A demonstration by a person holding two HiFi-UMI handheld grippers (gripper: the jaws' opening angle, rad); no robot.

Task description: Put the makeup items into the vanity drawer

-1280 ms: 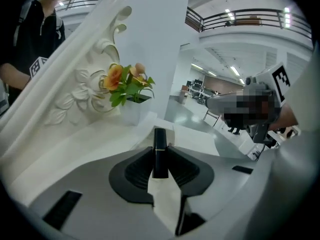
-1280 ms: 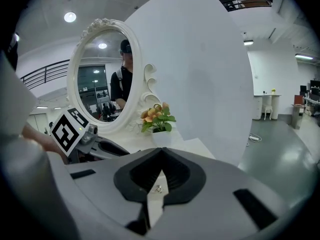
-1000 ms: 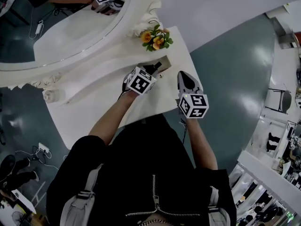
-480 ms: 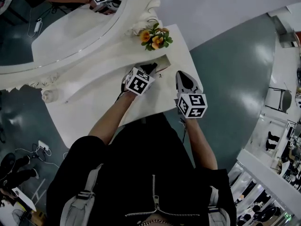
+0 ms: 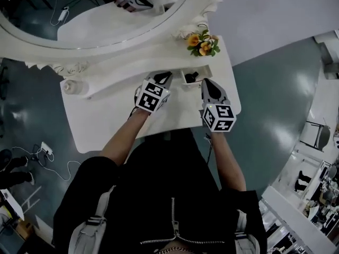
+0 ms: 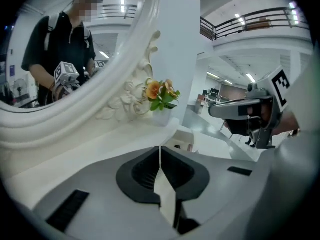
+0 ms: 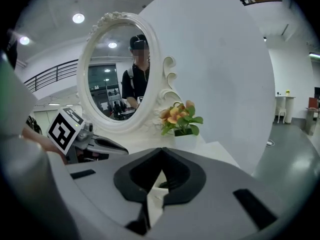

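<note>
Clearly, the jaws of the left gripper [image 6: 160, 149] are pressed together at the tips, and nothing is between them; they have just been closing. The jaws of the right gripper [image 7: 161, 151] also meet at the tips and hold nothing. Both grippers hover over the white vanity table [image 5: 106, 115], side by side but apart, and both point toward the mirror [image 5: 106, 15]. A little beyond their tips, between the two, is the small drawer [image 5: 185, 78], which is open. Inside it lies a dark makeup item [image 5: 194, 76]; its exact kind cannot be told. The tip of the left gripper is just beside the left edge of the drawer, and the tip of the right gripper is near its right front corner. Behind the drawer, at the far right corner of the table, a white pot with orange flowers [image 5: 202, 43] stands beside the carved frame of the oval mirror. At the left end of the table stands a small white round object [image 5: 71, 87].
</note>
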